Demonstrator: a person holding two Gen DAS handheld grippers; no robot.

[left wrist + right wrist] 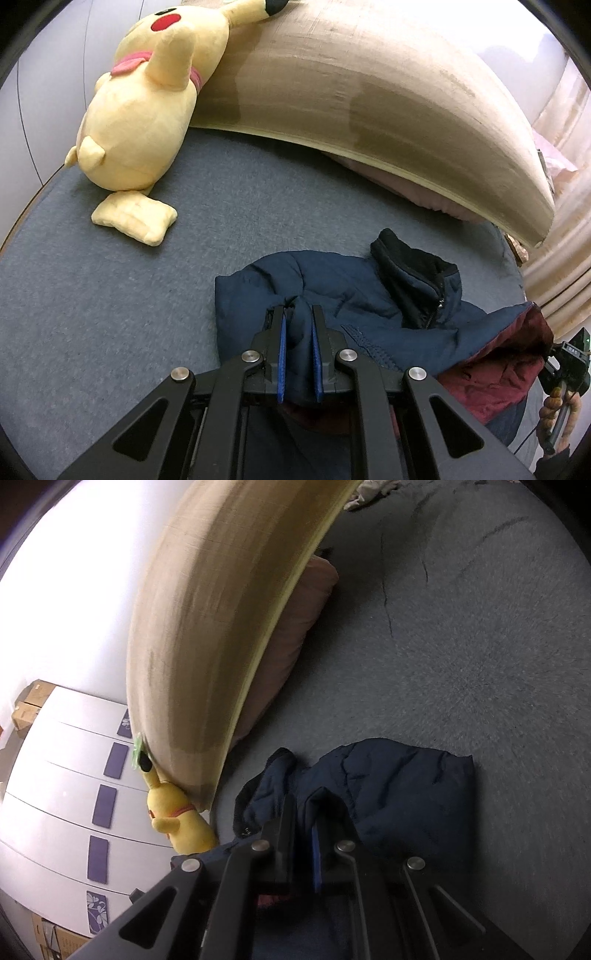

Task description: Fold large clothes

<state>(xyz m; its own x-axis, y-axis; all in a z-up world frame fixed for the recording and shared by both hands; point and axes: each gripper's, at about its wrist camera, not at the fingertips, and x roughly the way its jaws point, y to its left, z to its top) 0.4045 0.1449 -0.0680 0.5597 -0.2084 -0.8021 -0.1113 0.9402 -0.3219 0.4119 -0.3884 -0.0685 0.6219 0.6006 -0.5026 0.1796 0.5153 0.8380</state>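
Observation:
A navy padded jacket (354, 291) with a black collar and a dark red lining (491, 384) lies on the grey-blue bed cover (110, 295). My left gripper (298, 314) is shut on a fold of the navy fabric, which bunches between its blue pads (282, 350). In the right wrist view the same jacket (399, 786) lies partly folded, and my right gripper (304, 805) is shut on its near edge. The right gripper also shows at the right edge of the left wrist view (565, 365), held by a hand.
A yellow plush toy (144, 107) lies at the back left of the bed. A tan headboard cushion (369, 96) runs along the back with a pink pillow (417, 192) under it. A white drawer unit (70, 775) stands beside the bed. Curtains (565, 229) hang at the right.

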